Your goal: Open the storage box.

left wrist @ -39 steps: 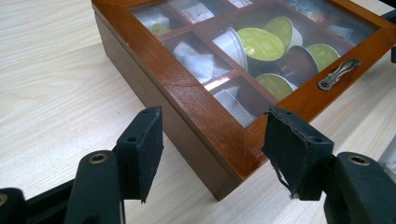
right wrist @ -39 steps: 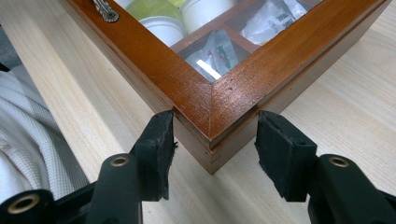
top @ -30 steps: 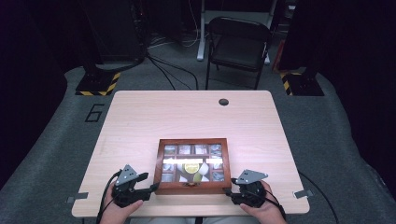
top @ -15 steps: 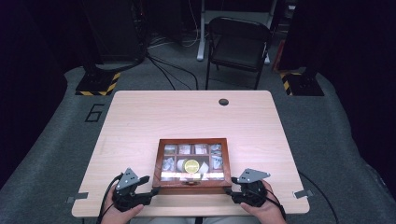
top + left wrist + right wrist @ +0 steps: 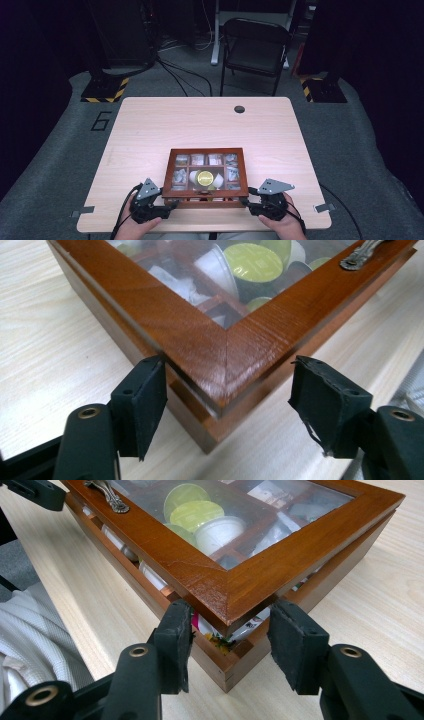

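On the table (image 5: 150, 130), a glass-lidded wooden box (image 5: 206, 153) of capsules.

I've got both hands in at the bottom edge of the high view. Left gripper (image 5: 170, 203) sits bottom left, pointing inward to the right; its fingers have just been opening. In the left gripper view they stand apart, one finger (image 5: 145, 405) lower left, the other lower right, w/ a gap between finger and wood on the right side. Right gripper (image 5: 246, 202) sits bottom right, pointing inward to the left, grey plate on top, hand wrapped round it from below. In the right gripper view its fingers (image 5: 175, 642) are clamped on a wooden corner, one per side.
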`<state>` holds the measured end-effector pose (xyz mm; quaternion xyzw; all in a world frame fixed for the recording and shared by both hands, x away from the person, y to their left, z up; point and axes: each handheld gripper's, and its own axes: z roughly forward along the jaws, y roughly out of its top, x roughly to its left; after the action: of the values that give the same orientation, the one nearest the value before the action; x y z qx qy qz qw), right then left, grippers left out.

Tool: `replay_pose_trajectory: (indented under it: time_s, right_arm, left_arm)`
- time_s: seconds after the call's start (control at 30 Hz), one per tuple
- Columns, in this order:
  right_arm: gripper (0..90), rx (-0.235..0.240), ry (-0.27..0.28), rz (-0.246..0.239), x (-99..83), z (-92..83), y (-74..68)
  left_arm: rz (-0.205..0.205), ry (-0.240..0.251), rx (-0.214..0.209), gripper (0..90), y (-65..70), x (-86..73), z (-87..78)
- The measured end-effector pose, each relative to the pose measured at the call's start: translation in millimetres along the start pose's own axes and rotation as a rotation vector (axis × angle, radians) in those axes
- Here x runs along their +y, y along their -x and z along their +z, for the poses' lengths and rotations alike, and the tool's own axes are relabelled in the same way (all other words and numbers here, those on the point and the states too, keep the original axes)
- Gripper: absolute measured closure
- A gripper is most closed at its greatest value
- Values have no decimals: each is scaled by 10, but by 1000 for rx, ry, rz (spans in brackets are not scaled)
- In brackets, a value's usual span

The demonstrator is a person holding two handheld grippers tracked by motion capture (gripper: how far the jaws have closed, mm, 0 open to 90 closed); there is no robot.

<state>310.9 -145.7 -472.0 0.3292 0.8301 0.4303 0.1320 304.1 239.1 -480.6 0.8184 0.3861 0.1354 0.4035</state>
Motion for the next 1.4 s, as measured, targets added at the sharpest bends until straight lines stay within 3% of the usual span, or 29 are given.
replay_pose_trajectory:
  time_s: [0.13,0.37,0.63,0.8,0.93,1.13,1.4]
  right_arm:
    - [520,6,1,3,1,5,-2]
    - [519,-3,15,1,22,2,12]
    - [492,0,33,27,76,-1,43]
    - [453,-4,56,54,159,-19,79]
    - [425,-5,68,62,211,-49,116]
    - [395,-23,75,68,317,-99,133]
    - [382,-19,74,69,545,-130,173]
  left_arm:
    - [5,-3,12,281,-6,26,39]
    - [-20,22,18,241,-40,77,73]
    - [2,39,14,218,-63,194,16]
    - [-10,55,15,181,-106,273,-31]
    - [-44,71,15,180,-122,321,-43]
    - [-32,84,40,179,-132,422,-98]
    - [-37,111,27,185,-187,599,-166]
